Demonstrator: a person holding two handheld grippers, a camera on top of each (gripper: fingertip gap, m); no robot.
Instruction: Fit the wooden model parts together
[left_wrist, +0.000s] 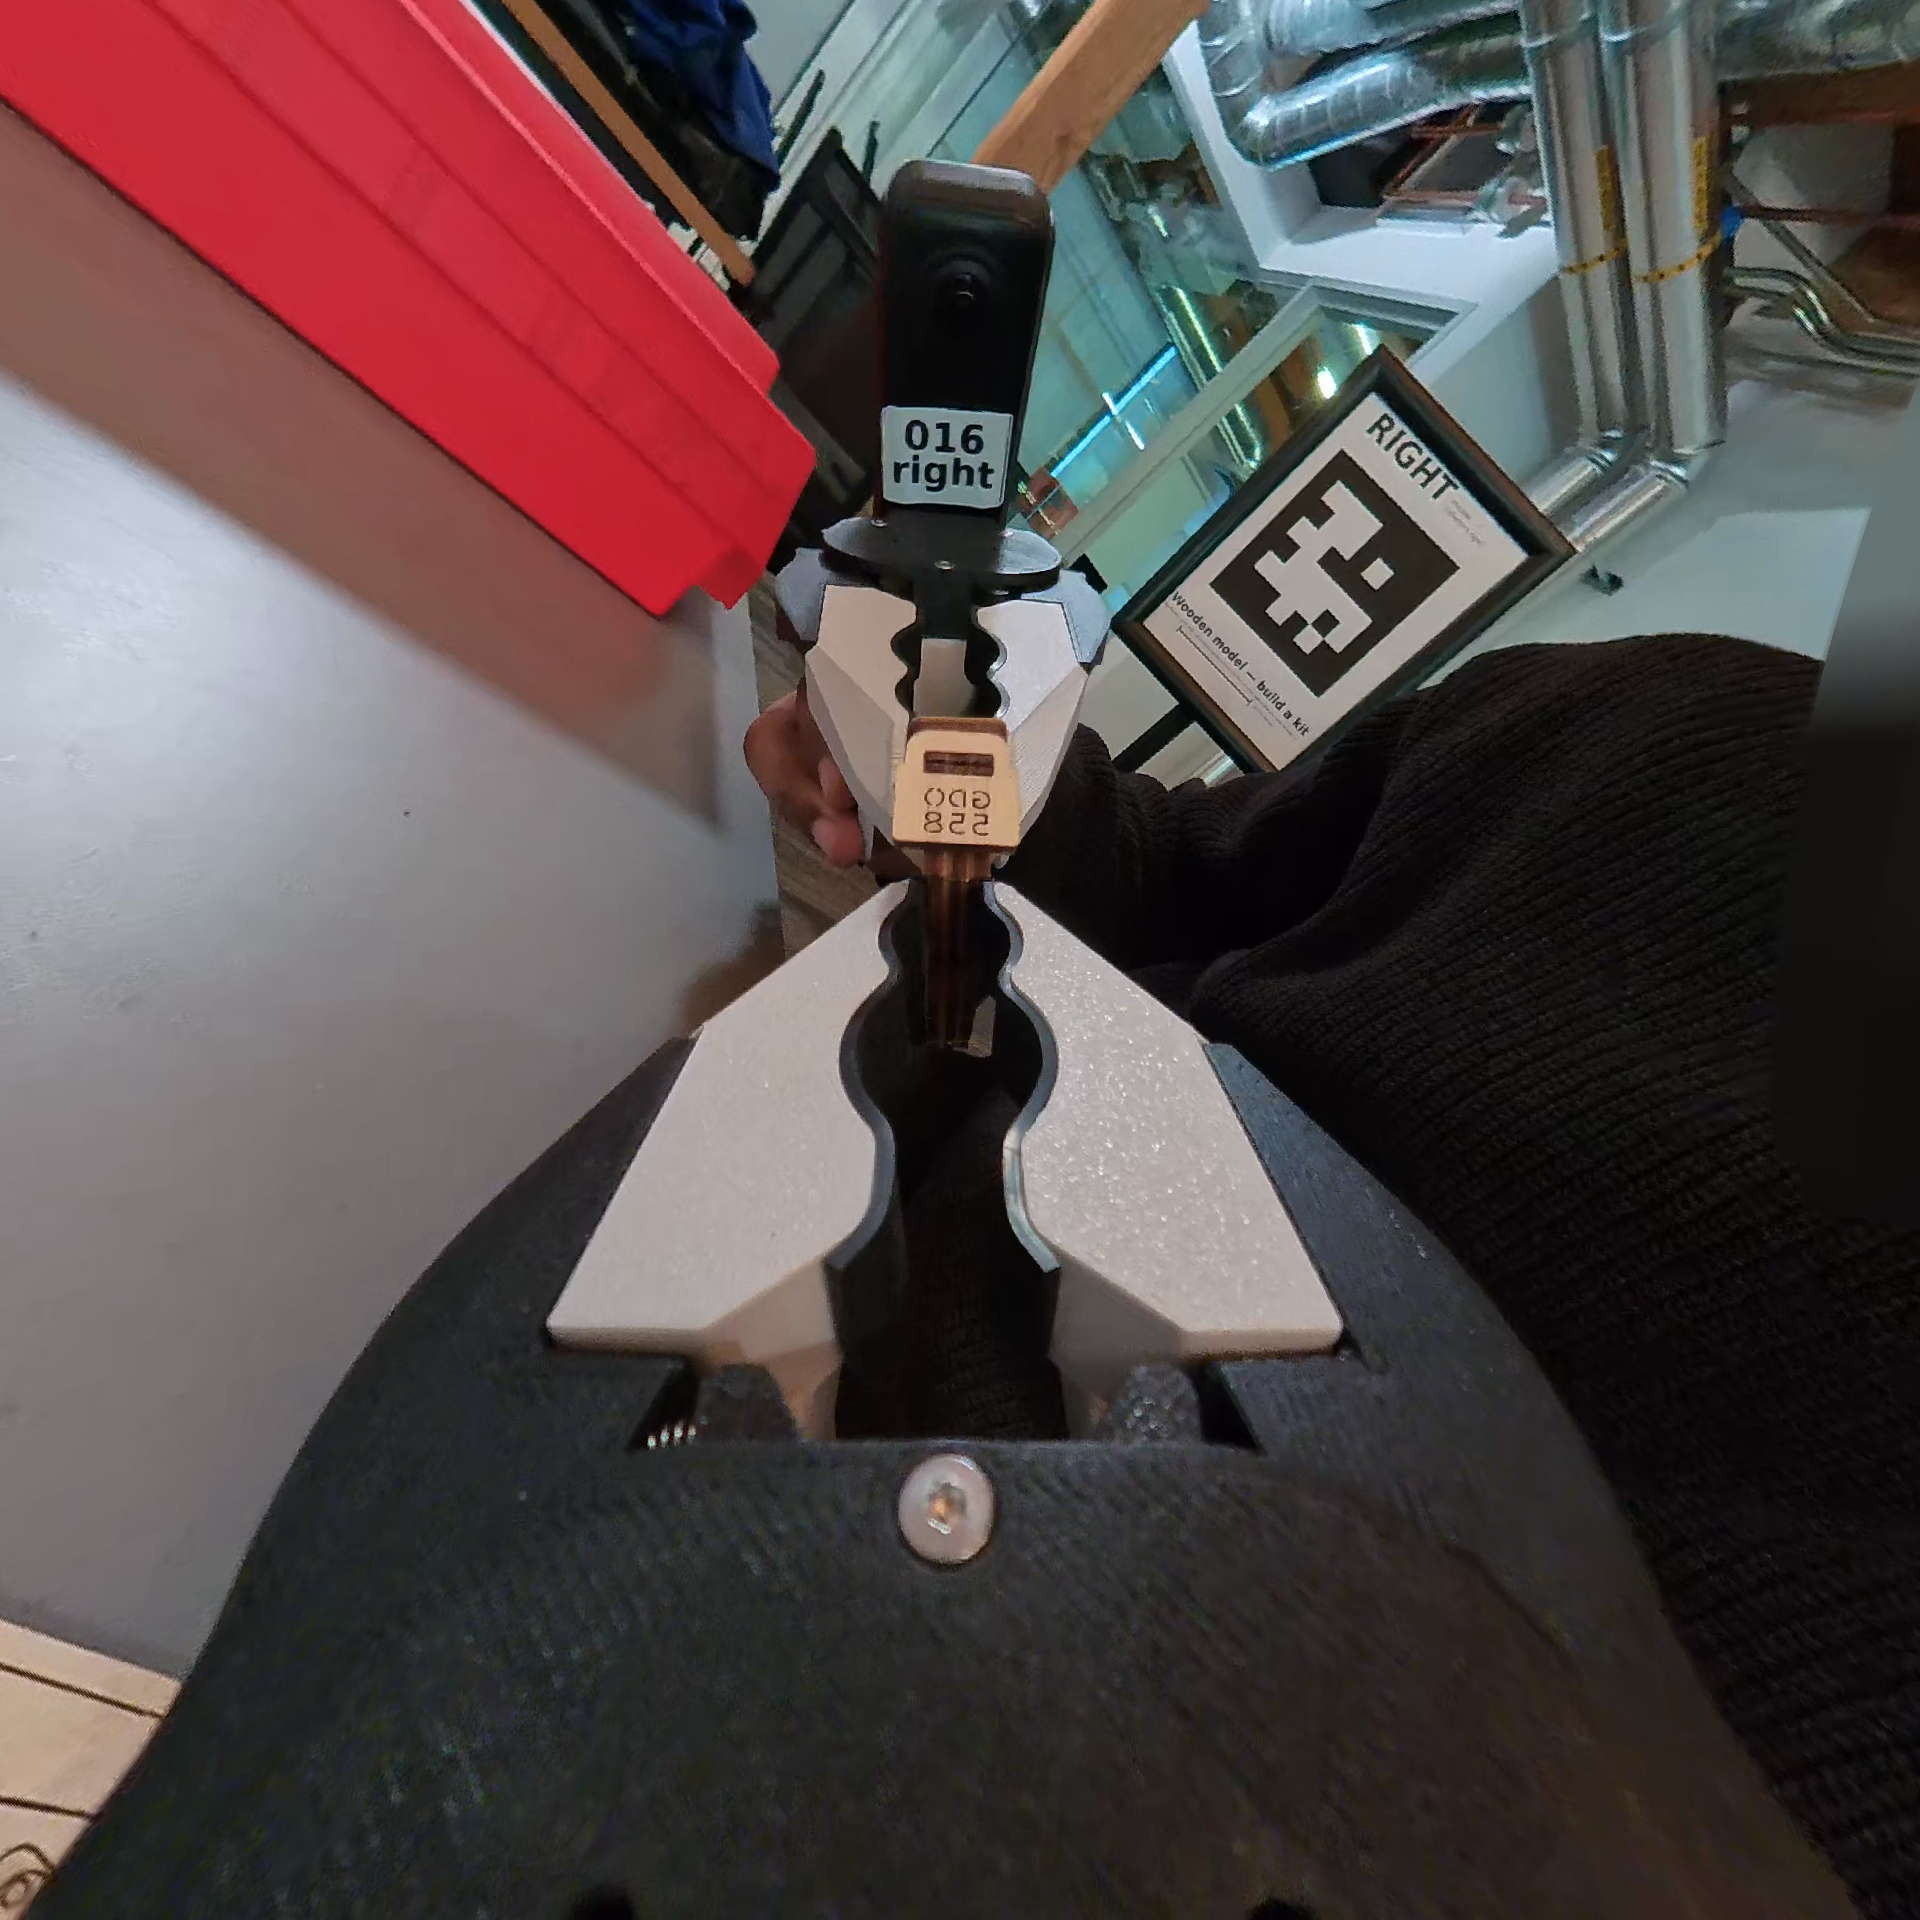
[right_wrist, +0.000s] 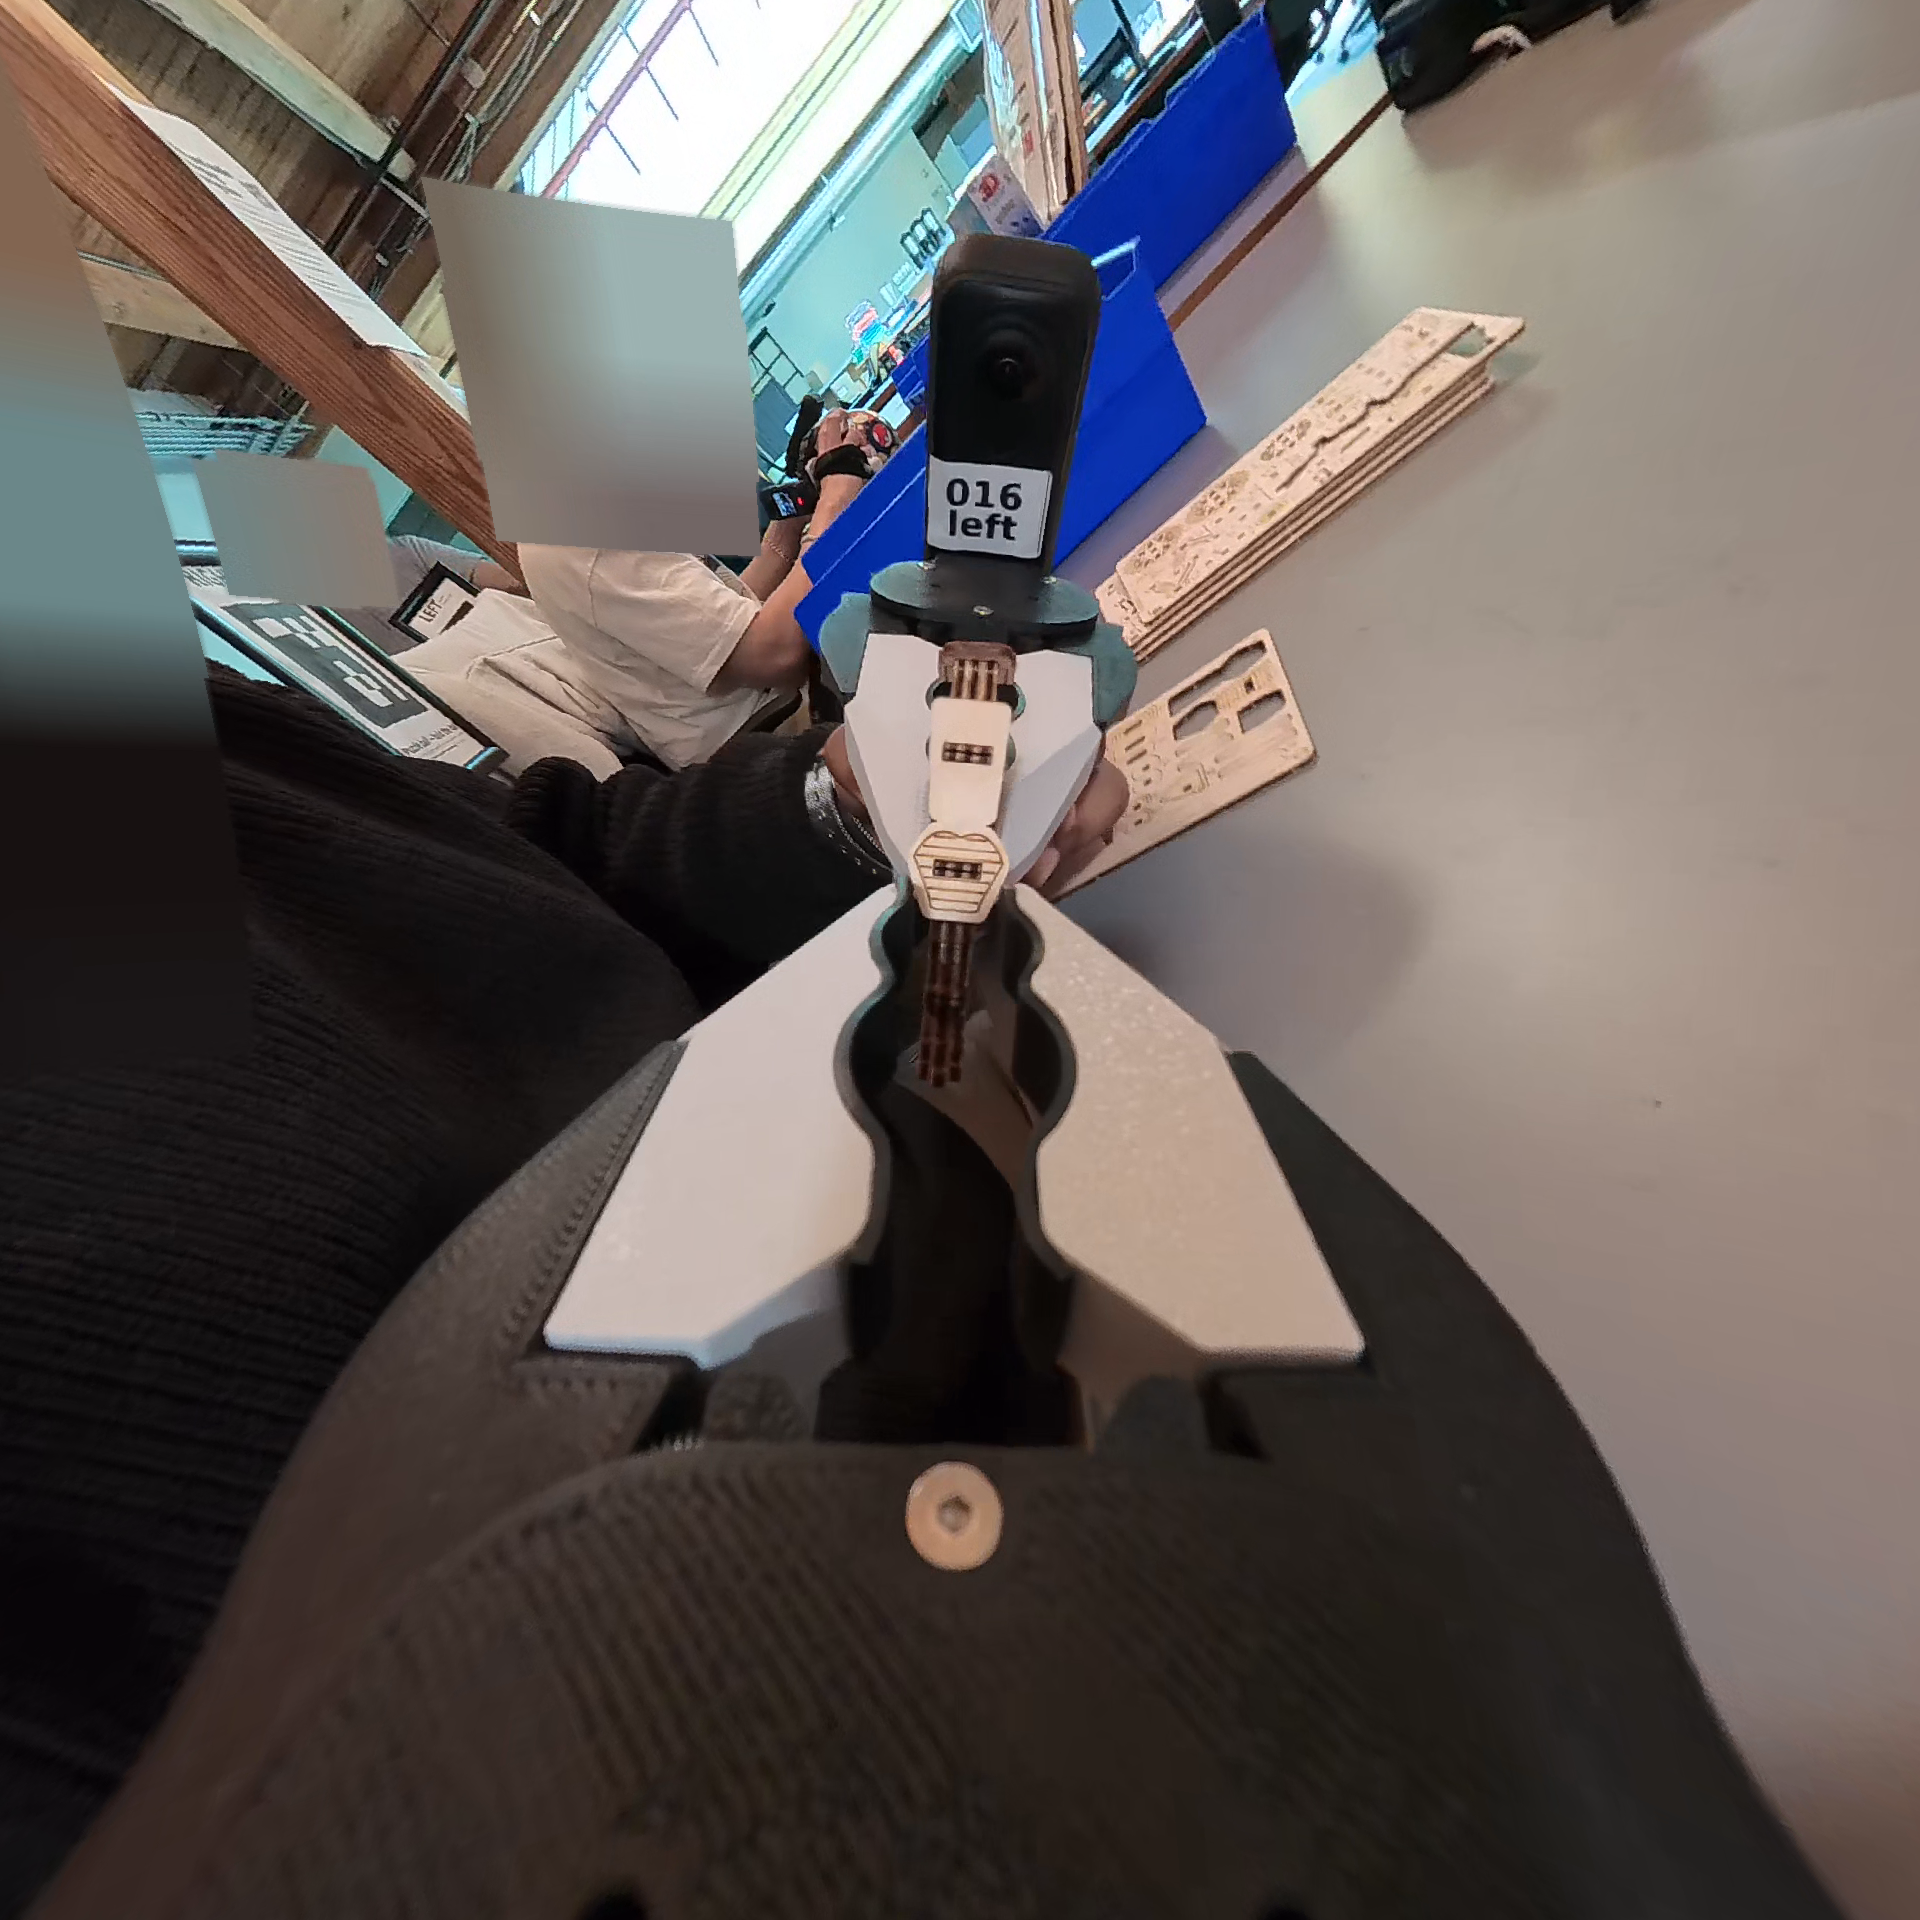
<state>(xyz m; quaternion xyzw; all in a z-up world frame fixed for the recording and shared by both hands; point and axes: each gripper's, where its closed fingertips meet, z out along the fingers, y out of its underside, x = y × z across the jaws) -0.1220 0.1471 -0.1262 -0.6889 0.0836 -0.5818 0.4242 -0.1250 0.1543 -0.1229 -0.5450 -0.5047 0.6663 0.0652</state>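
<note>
A wooden model assembly is held in the air between my two grippers, which face each other. It is a stack of thin dark-edged strips (left_wrist: 943, 966) that passes through a pale engraved cross plate (left_wrist: 956, 805). My left gripper (left_wrist: 948, 896) is shut on the near end of the strips. In the right wrist view the strips (right_wrist: 943, 1013) carry two plates, a small lined one (right_wrist: 958, 878) and a longer one (right_wrist: 971, 748). My right gripper (right_wrist: 956, 920) is shut on its end of the strips. The right gripper's fingers (left_wrist: 1039, 675) show beyond the plate.
A grey table (right_wrist: 1558, 935) holds a stack of laser-cut wooden sheets (right_wrist: 1320, 468), a punched-out sheet (right_wrist: 1205, 748) and a blue bin (right_wrist: 1122, 343). A red bin (left_wrist: 416, 312) and a framed marker sign (left_wrist: 1340, 582) stand nearby. A dark sleeve (left_wrist: 1507, 987) is close. A person sits behind. My two grippers' fingertips are within a few centimetres of each other.
</note>
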